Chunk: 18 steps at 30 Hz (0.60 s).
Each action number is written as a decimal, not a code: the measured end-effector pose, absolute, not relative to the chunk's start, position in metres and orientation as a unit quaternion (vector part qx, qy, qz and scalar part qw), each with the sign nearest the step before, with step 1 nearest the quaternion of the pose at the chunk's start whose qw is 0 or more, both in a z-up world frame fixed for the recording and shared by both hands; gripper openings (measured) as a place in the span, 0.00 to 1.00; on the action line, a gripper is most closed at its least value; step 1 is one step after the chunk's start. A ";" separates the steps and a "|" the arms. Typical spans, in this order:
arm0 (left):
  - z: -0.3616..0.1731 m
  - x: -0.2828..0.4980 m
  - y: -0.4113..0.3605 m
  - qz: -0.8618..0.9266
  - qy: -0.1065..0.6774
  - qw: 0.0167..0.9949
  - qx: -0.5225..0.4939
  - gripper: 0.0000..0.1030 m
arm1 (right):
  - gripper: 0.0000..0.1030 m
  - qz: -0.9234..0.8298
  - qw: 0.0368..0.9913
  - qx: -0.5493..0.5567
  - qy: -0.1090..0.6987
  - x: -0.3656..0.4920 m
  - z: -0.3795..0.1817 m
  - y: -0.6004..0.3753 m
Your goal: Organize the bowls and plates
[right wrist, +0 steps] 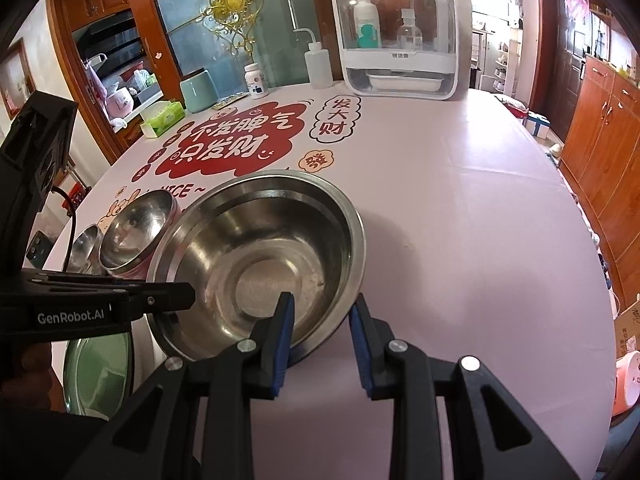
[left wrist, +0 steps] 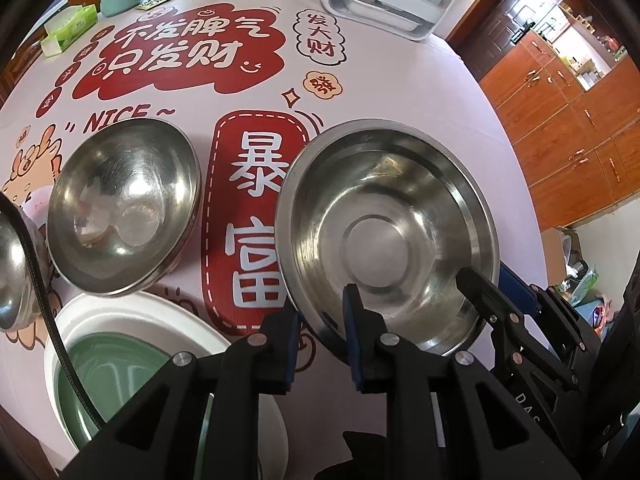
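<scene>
Three steel bowls, one green plate, two grippers.

Far table edge: white storage case, squeeze bottle, pill bottle, green canister, tissue box.

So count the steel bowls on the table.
3: the large bowl between both grippers, a middle bowl left of it, and a third bowl cut off at the left edge. More may be hidden.

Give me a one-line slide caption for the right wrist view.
Both grippers, right gripper and left gripper, straddle the rim of a large steel bowl on the printed tablecloth.
</scene>
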<state>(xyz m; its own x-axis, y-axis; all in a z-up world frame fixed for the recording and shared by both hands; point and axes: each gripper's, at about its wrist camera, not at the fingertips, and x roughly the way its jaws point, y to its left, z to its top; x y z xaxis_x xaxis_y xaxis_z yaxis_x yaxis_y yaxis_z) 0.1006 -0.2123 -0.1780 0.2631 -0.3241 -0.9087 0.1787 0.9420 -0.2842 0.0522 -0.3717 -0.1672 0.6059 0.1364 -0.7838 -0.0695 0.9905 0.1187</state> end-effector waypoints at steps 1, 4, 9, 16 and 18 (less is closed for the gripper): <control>-0.177 0.098 -0.212 -0.160 0.585 0.792 -0.060 0.18 | 0.27 0.057 0.896 0.038 0.440 0.050 -0.167 -0.371; -0.175 0.093 -0.212 -0.163 0.583 0.794 -0.057 0.18 | 0.27 0.054 0.897 0.038 0.438 0.042 -0.165 -0.370; -0.172 0.083 -0.211 -0.168 0.583 0.793 -0.051 0.18 | 0.27 0.050 0.897 0.038 0.437 0.031 -0.162 -0.368; -0.173 0.065 -0.215 -0.181 0.586 0.789 -0.037 0.19 | 0.27 0.036 0.896 0.043 0.440 0.008 -0.162 -0.366; -0.174 0.058 -0.216 -0.185 0.588 0.786 -0.033 0.19 | 0.27 0.033 0.895 0.046 0.443 0.001 -0.163 -0.367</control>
